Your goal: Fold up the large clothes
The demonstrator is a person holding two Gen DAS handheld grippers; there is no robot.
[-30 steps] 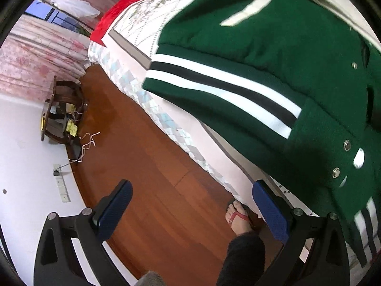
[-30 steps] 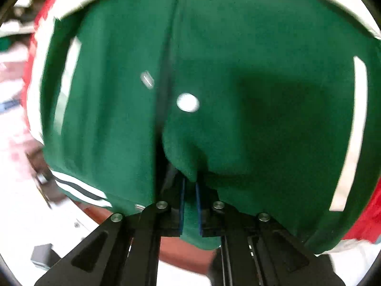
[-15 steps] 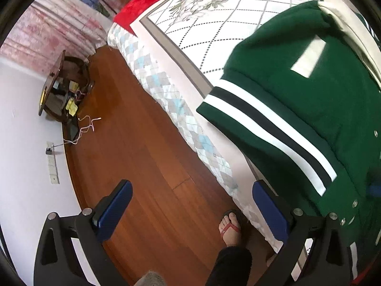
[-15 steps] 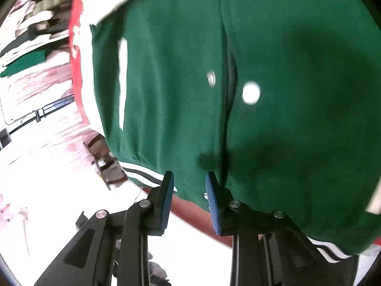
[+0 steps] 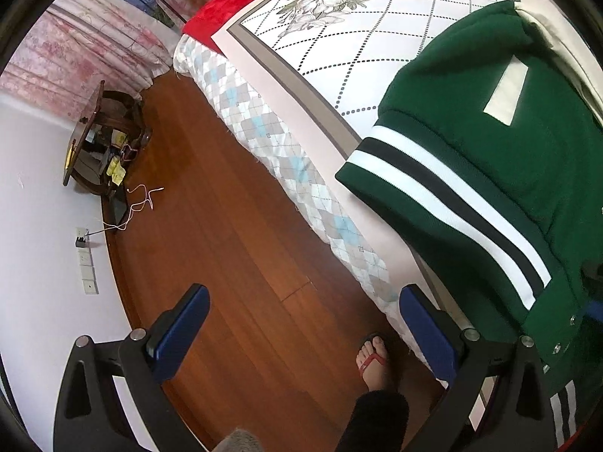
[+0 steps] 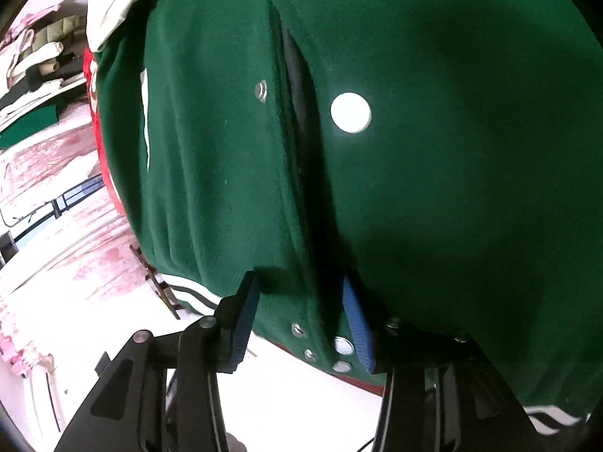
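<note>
A green varsity jacket with a black-and-white striped hem lies on the quilted bed, its hem at the bed's edge. My left gripper is open over the wooden floor, left of the jacket, with nothing between its fingers. In the right wrist view the jacket fills the frame, front opening and snap buttons showing. My right gripper sits at the hem. Its jaws are closing astride the snap placket, which lies between them, and the pads do not visibly press it.
A person's foot in a red sandal stands on the floor by the bed. A dark wooden side table and a loose cable are by the white wall. A red blanket covers the bed's far end.
The left gripper swung off the jacket toward the floor, so the jacket now sits at the view's right. The right gripper let go of the pinched fabric, opened, and dropped to the hem.
</note>
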